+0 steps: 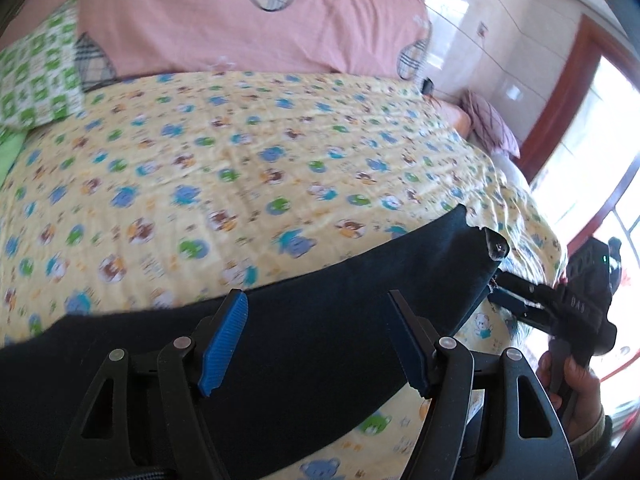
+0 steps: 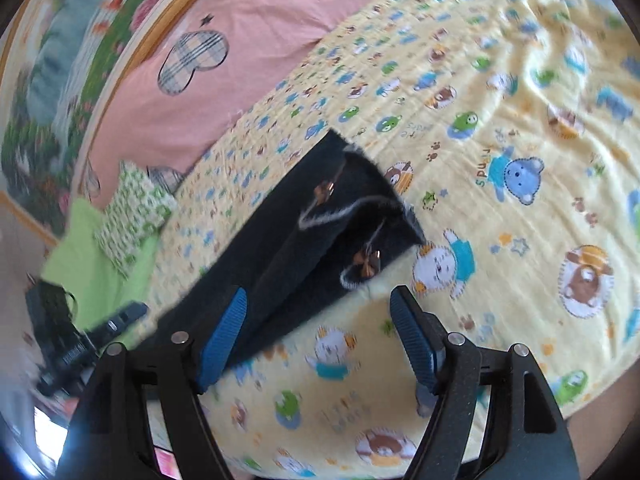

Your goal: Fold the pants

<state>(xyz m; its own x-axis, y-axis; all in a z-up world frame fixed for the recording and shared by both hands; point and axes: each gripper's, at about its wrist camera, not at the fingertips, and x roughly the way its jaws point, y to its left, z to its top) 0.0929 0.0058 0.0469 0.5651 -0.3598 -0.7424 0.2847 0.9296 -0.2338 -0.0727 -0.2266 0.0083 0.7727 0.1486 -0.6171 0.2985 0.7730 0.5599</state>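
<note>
Blue-padded fingers of the left tool [image 1: 318, 344] stand spread wide apart in the left wrist view, gripping nothing. Between and beneath them lies the dark navy pants [image 1: 280, 332], a long band stretched across the near part of the bed's yellow animal-print blanket [image 1: 248, 160]; whether the pads touch the cloth cannot be told. Toward the far right end of the pants, the right tool [image 1: 510, 298] shows just beside the cloth's corner, with the right hand [image 1: 576, 384] on its grip behind. Beyond the pants, a pink quilt [image 1: 224, 28] runs along the far side of the blanket, and a green-checked pillow [image 1: 40, 72] sits at its left.

Seen from the right wrist, the right tool [image 2: 320, 342] is likewise open and holds nothing. The pants [image 2: 320, 232] lie ahead of it on the blanket [image 2: 500, 200], their near edge passing by its left finger, their embroidered pocket end lying farther ahead. Left of the pants, the left tool [image 2: 124, 316] appears, blurred.
</note>
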